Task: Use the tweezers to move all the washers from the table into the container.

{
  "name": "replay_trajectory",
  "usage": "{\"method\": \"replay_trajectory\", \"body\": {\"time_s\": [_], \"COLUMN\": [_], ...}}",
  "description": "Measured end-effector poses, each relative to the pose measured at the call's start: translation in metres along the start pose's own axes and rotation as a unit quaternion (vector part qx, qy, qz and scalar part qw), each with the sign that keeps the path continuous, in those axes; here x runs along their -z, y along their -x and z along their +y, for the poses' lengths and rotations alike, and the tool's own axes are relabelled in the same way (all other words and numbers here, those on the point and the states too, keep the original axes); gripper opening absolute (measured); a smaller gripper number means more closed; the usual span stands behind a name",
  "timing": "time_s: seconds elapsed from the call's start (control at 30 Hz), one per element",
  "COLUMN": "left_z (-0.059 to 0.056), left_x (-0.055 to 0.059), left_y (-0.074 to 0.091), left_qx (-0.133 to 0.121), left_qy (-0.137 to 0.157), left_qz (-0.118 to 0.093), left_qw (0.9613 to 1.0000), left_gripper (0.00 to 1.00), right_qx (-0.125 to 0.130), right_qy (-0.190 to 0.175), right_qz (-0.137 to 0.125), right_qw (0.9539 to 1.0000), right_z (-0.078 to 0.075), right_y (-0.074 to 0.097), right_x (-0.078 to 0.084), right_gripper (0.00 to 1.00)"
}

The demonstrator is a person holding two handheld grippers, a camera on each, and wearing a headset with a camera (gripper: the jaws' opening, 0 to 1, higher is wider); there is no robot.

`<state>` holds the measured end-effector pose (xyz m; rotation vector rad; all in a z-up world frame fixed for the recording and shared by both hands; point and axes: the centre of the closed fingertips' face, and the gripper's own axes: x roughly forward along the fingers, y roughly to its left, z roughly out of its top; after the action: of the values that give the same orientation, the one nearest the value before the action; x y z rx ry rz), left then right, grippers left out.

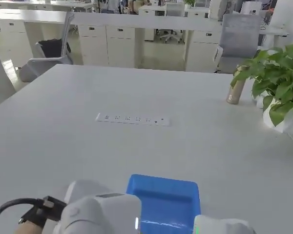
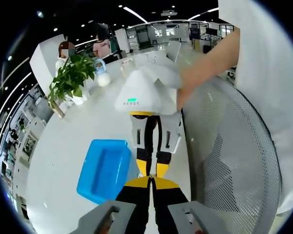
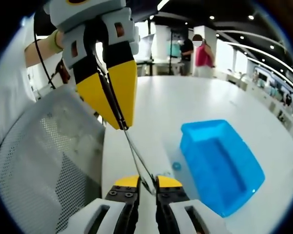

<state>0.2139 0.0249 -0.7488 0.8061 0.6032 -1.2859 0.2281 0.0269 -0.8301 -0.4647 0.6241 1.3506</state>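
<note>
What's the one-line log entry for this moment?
left gripper: shut on tweezers | right gripper: shut on same tweezers | washer: on table beside container | container: no washer seen inside

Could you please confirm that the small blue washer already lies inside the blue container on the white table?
Not quite. The small blue washer is not inside the blue container; it lies on the white table, just outside the container's near wall. The right gripper view shows this. The rest stands: the container does sit on the white table.
</note>
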Motion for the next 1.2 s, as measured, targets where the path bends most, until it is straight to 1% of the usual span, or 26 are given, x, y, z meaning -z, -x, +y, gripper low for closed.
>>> {"method": "replay_trajectory", "body": {"time_s": [0.1, 0.17, 0.33, 0.43, 0.57, 0.6, 0.63, 0.77, 0.83, 0.93, 1.0, 1.03, 1.07, 1.13, 1.17, 1.2], "left_z": [0.0, 0.0, 0.003, 0.004, 0.004, 0.004, 0.004, 0.006, 0.008, 0.009, 0.01, 0.01, 0.01, 0.009, 0.011, 0.011], "left_x": [0.001, 0.001, -0.001, -0.002, -0.003, -0.001, -0.001, -0.001, -0.002, -0.003, -0.004, -0.006, -0.007, -0.01, -0.011, -0.012], "left_y": [-0.002, -0.004, -0.005, -0.005, -0.006, -0.006, -0.006, -0.007, -0.008, -0.009, -0.01, -0.01, -0.011, -0.015, -0.016, -0.017], "left_qx": [0.006, 0.01, 0.015, 0.016, 0.019, 0.018, 0.017, 0.02, 0.023, 0.032, 0.038, 0.041, 0.043, 0.047, 0.045, 0.043], "left_qy": [0.002, -0.004, -0.004, -0.014, -0.015, -0.019, -0.02, -0.013, -0.009, -0.009, -0.008, -0.004, -0.001, 0.015, 0.02, 0.029], "left_qz": [0.007, 0.015, 0.017, 0.025, 0.024, 0.029, 0.029, 0.027, 0.027, 0.032, 0.032, 0.03, 0.028, 0.021, 0.019, 0.014], "left_qw": [0.9999, 0.9998, 0.9997, 0.9995, 0.9994, 0.9992, 0.9992, 0.9994, 0.9993, 0.9989, 0.9988, 0.9987, 0.9987, 0.9986, 0.9986, 0.9986], "left_gripper": [0.0, 0.0, 0.0, 0.0, 0.0, 0.0, 0.0, 0.0, 0.0, 0.0, 0.0, 0.0, 0.0, 0.0, 0.0, 0.0], "right_qx": [-0.004, -0.007, -0.005, -0.006, -0.005, -0.006, -0.007, -0.007, -0.006, -0.008, -0.014, -0.023, -0.023, -0.016, -0.022, -0.017], "right_qy": [-0.008, -0.013, -0.024, -0.03, -0.024, -0.026, -0.028, -0.032, -0.027, -0.006, -0.004, -0.008, -0.004, 0.034, 0.044, 0.04], "right_qz": [-0.003, -0.005, -0.015, -0.021, -0.018, -0.017, -0.018, -0.018, -0.016, -0.035, -0.037, -0.034, -0.03, -0.012, -0.007, -0.01], "right_qw": [1.0, 0.9999, 0.9996, 0.9993, 0.9995, 0.9995, 0.9994, 0.9993, 0.9995, 0.9993, 0.9992, 0.9991, 0.9993, 0.9992, 0.9988, 0.999], "right_z": [0.0, 0.0, -0.001, -0.002, -0.002, -0.001, -0.002, -0.001, -0.001, 0.0, 0.001, 0.003, 0.003, -0.001, 0.002, 0.001], "right_y": [-0.002, -0.003, -0.003, -0.003, -0.004, -0.005, -0.006, -0.005, -0.002, 0.006, 0.01, 0.01, 0.01, 0.01, 0.009, 0.009], "right_x": [0.002, 0.004, 0.002, 0.0, 0.0, 0.001, 0.002, 0.001, -0.001, -0.014, -0.018, -0.02, -0.02, -0.015, -0.014, -0.015], "right_gripper": [0.08, 0.08, 0.08, 0.08, 0.08, 0.08, 0.08, 0.08, 0.09, 0.08, 0.07, 0.07, 0.07, 0.04, 0.03, 0.03]}}
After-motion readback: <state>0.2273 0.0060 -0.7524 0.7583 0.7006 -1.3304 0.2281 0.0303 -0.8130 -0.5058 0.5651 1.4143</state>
